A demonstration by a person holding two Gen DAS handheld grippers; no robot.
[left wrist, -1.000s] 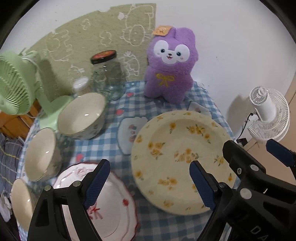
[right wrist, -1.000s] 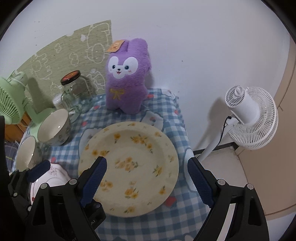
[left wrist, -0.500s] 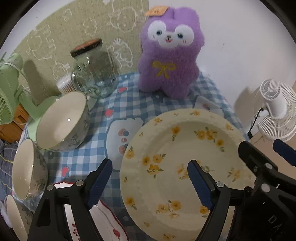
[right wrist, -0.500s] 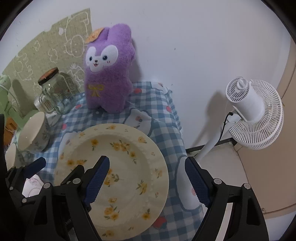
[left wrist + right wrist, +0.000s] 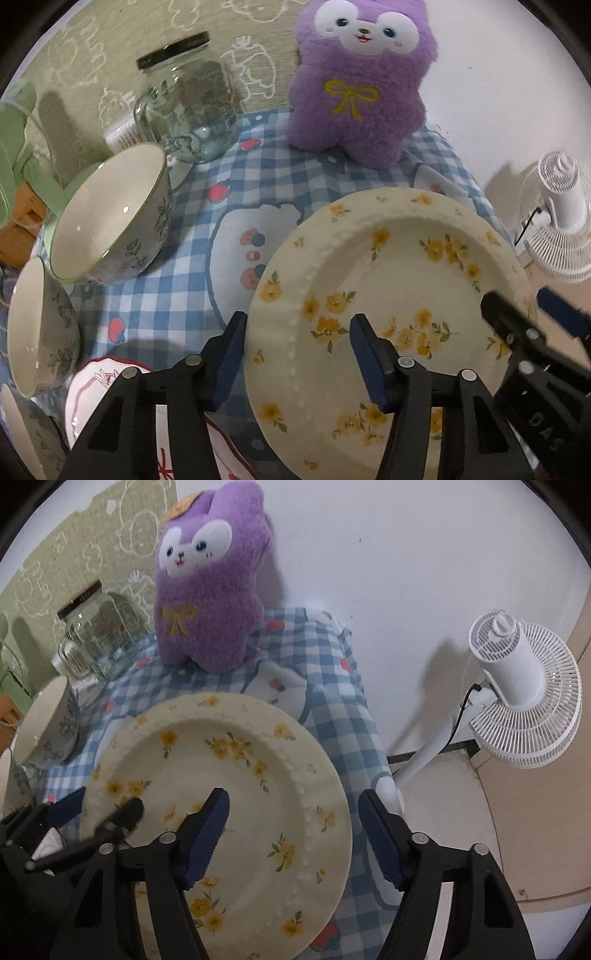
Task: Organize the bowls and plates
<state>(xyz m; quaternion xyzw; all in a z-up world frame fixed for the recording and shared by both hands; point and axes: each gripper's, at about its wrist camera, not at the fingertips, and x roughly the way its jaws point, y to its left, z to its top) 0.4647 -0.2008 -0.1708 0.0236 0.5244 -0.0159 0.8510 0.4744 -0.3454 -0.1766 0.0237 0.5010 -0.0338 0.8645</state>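
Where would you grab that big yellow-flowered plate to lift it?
By its raised rim, from both sides. The yellow-flowered plate lies flat and wide on the checked cloth, so only the edge fits between fingers. The left gripper straddles the left rim, the right gripper the right; both have just been closing.

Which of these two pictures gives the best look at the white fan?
The right wrist view: the white fan shows whole there, with its grille, stand and cord, beside the table's edge. In the left wrist view it is squeezed small against the right border, with the right gripper just below it.
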